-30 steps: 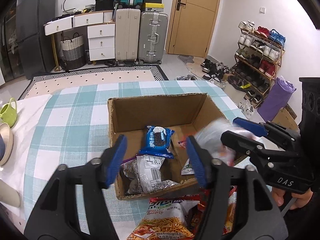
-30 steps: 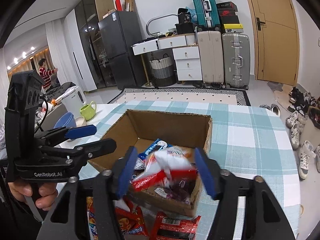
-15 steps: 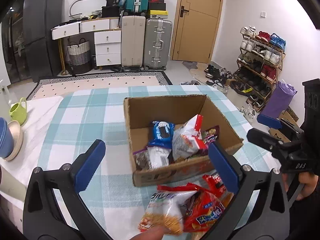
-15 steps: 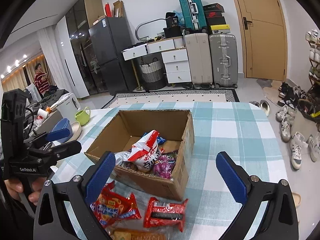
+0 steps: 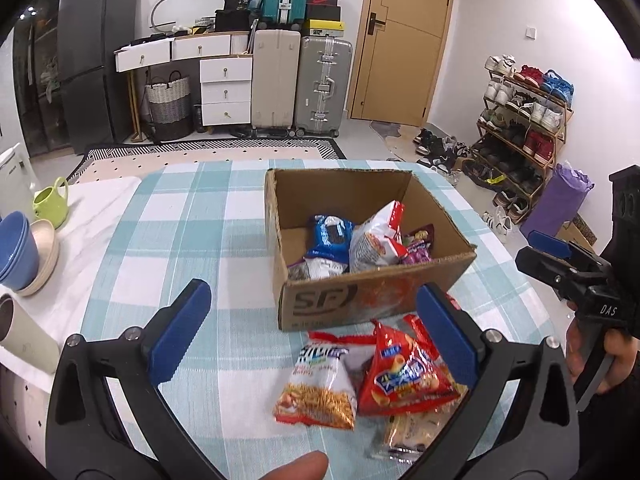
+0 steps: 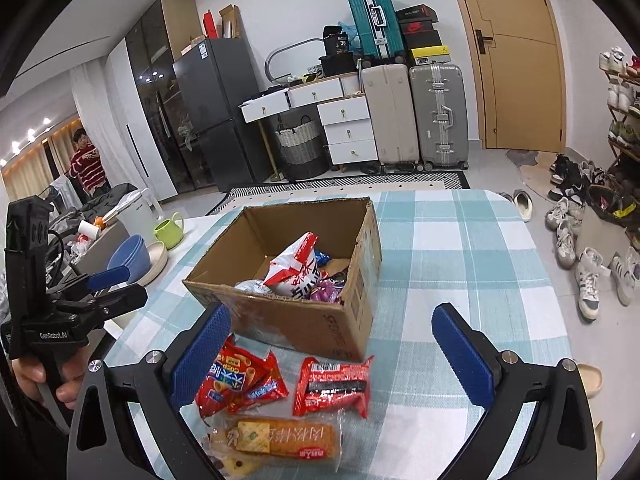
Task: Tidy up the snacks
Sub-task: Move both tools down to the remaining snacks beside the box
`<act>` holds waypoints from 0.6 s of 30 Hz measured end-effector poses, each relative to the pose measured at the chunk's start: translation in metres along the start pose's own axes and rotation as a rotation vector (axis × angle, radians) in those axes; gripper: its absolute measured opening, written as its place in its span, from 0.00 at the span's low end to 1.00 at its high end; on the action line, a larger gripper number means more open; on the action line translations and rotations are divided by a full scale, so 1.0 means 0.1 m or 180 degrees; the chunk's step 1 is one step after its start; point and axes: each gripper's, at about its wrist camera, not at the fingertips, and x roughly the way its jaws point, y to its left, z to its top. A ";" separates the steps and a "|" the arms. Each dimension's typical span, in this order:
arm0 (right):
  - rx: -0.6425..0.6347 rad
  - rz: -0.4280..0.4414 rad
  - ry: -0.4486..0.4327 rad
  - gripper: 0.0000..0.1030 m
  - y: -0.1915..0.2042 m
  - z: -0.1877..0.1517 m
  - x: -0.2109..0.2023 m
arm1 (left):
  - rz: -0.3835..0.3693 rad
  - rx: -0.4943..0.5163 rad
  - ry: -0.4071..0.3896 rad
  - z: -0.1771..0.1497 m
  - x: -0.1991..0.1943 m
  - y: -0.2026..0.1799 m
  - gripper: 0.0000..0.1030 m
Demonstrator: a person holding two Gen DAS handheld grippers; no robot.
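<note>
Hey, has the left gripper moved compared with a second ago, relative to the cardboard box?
Yes. The left gripper has pulled back from the brown cardboard box: earlier its blue pads sat over the box's near wall, now short of it. Its jaws have just opened, empty.

Cardboard box [image 5: 372,300] mid-bench, top open, front wall toward cameras; packets fill near half, far-left floor bare. Loose snack packets [image 6: 280,400] crowd bench [image 5: 192,216] just before box front wall. Checked cloth left of box bare up to stacked bowls [image 5: 20,252], green mug [image 5: 52,204] and pale cup [image 5: 24,340] at left edge. Cloth right of box [image 6: 460,256] bare to bench edge. Left hand-held gripper [image 5: 312,336] and right hand-held gripper [image 6: 332,356] both spread wide, nothing between pads, above packets.
</note>
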 end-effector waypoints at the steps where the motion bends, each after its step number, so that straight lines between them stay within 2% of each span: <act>1: 0.0001 -0.0001 -0.0004 0.99 0.00 -0.02 -0.03 | -0.0004 -0.0012 0.0005 -0.03 -0.03 0.00 0.99; 18: 0.0092 0.0003 0.0100 0.99 0.04 -0.32 -0.15 | -0.0066 -0.0038 0.0118 -0.32 -0.20 -0.08 0.99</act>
